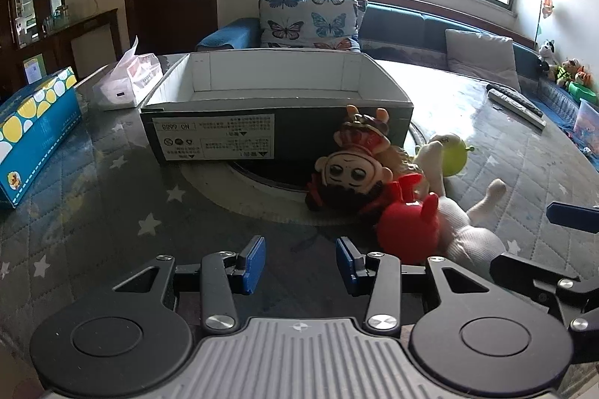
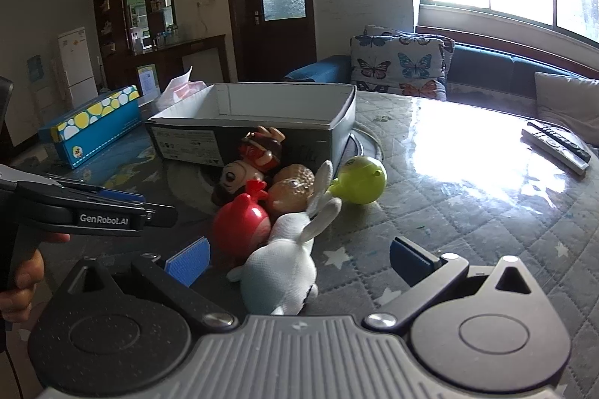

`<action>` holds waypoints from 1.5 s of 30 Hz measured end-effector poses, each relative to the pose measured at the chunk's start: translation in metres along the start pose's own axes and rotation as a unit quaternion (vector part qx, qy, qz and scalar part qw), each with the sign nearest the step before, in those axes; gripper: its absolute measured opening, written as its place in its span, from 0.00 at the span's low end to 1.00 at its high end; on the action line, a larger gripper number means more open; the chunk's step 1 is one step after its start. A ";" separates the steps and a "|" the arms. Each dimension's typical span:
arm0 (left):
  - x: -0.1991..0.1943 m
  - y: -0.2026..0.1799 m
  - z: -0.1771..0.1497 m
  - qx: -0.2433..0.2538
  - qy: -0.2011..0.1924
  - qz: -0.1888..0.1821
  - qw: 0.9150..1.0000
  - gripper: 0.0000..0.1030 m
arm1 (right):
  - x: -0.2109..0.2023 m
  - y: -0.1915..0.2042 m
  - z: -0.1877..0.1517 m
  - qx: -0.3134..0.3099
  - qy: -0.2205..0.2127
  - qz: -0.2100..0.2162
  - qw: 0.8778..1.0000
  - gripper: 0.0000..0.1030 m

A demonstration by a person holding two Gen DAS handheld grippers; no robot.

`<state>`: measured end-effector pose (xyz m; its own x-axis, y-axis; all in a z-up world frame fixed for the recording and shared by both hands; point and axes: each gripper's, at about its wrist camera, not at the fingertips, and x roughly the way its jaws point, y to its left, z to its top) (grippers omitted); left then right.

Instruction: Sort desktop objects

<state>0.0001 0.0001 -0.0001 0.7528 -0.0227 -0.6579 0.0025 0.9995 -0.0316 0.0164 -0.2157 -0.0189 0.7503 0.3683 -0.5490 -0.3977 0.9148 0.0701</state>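
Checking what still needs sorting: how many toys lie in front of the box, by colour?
Red: 1, ball toy
Green: 1, ball toy
White: 1, plush rabbit
Brown: 1, round toy
Multicoloured: 1, doll
Total: 5

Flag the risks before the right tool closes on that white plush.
1. The white plush rabbit lies against the red toy and brown toy; closing the right tool could drag or pinch a neighbour.
2. The green ball toy touches the rabbit's ear and may roll away.
3. The left tool sits close by, open; the two could collide.
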 end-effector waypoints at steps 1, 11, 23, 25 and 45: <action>0.000 0.000 0.000 0.000 0.002 -0.004 1.000 0.43 | 0.001 0.001 0.000 -0.001 0.002 -0.001 1.000 1.00; -0.006 -0.012 -0.013 0.008 0.014 -0.004 1.000 0.43 | 0.000 0.015 -0.008 -0.014 0.022 0.016 1.000 1.00; -0.005 -0.018 -0.022 0.013 0.035 0.007 0.999 0.43 | 0.002 0.021 -0.013 -0.018 0.038 0.014 0.999 1.00; -0.005 -0.019 -0.023 0.013 0.039 0.009 0.999 0.43 | 0.001 0.021 -0.013 -0.018 0.040 0.014 0.999 1.00; -0.005 -0.026 -0.025 0.010 0.053 0.006 0.999 0.43 | 0.004 0.017 -0.018 -0.005 0.054 0.010 0.998 1.00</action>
<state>-0.0206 -0.0263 -0.0148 0.6785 -0.0120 -0.7345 0.0086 0.9999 -0.0084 0.0032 -0.2021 -0.0348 0.6808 0.3659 -0.6346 -0.4181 0.9054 0.0734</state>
